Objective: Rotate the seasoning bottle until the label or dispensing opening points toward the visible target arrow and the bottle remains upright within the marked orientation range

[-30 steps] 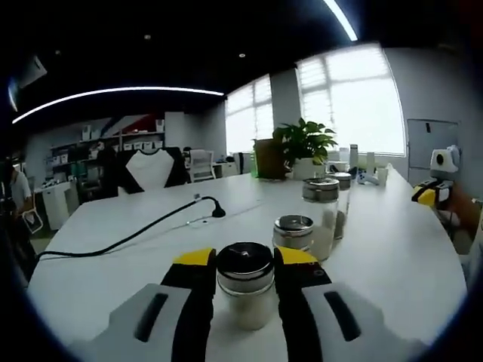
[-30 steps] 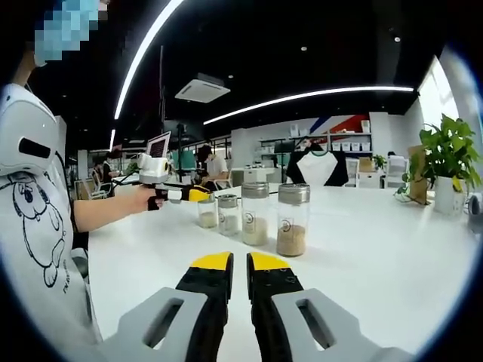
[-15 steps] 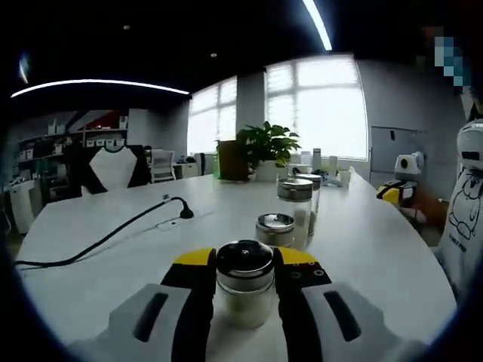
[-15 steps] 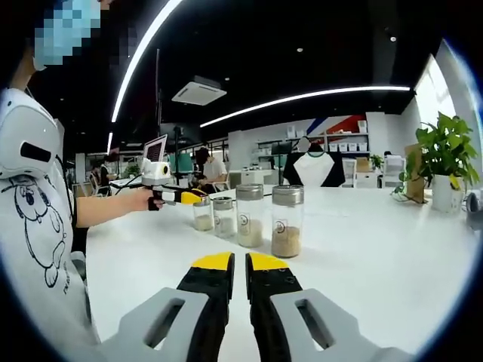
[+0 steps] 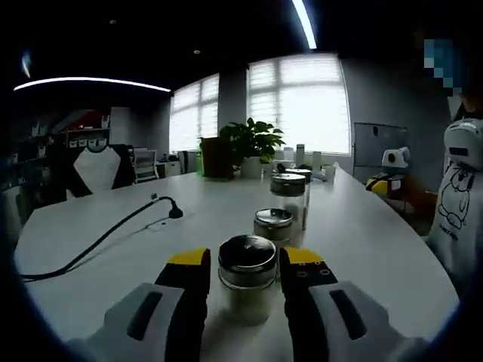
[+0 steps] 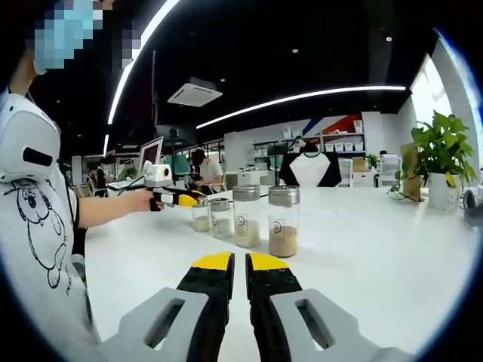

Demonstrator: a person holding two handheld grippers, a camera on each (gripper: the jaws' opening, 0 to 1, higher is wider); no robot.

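- Seasoning bottle (image 5: 247, 280) upright, clamped in left tool (image 5: 245, 268), first of four bottles
- Right tool (image 6: 239, 264) jaws together at 6 o'clock, above white surface (image 6: 377, 249)

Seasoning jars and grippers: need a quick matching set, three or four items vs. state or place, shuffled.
Items:
1. left gripper
2. right gripper
3. potted plant
4. black cable

States/places:
A. jaws nearly together, nothing between them
B. trails across the white table
C. shut on the nearest seasoning jar
D. far end of the table, by the windows

Pairs: 1-C, 2-A, 3-D, 4-B
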